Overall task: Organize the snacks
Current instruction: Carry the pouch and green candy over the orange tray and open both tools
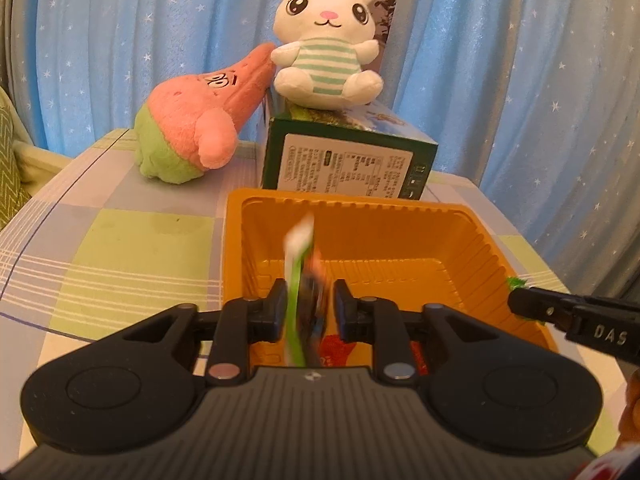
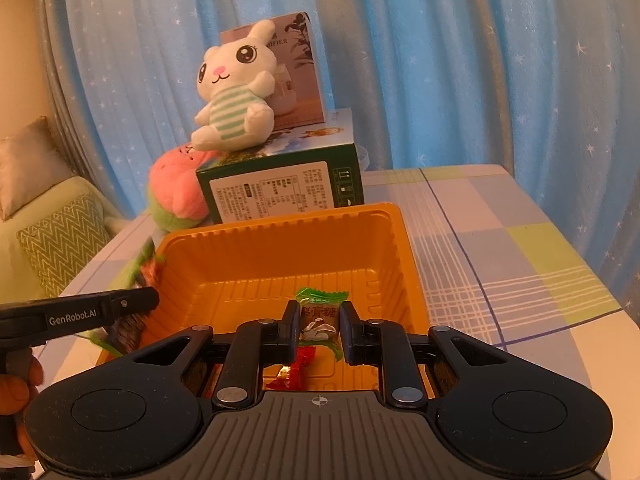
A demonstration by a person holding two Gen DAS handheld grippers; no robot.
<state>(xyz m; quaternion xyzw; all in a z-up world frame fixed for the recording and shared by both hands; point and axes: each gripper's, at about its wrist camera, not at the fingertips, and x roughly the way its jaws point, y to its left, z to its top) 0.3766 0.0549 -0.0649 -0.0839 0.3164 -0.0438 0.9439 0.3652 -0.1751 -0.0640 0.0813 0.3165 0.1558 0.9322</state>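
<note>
Two crinkly wrapped candies over the ribbed orange plastic tray [image 2: 280, 240]: right fingers [image 2: 320, 326] pinch one, left fingers [image 1: 310, 312] loosened.

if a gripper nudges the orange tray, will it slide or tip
Probably slides: the orange tray looks like thin moulded plastic, so likely light, on a smooth checked tablecloth. Tipping seems unlikely, being wide and shallow. The green box close behind may stop it.

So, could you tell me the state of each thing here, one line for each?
Left tool: fingers slightly apart, blurred green-edged snack packet between them, above the tray.
Right tool: shut on a green-wrapped candy.
Orange tray: upright, red wrapper inside.
Green box: lying closed.
White plush: sitting on the green box.
Pink plush: leaning against the green box.
</note>
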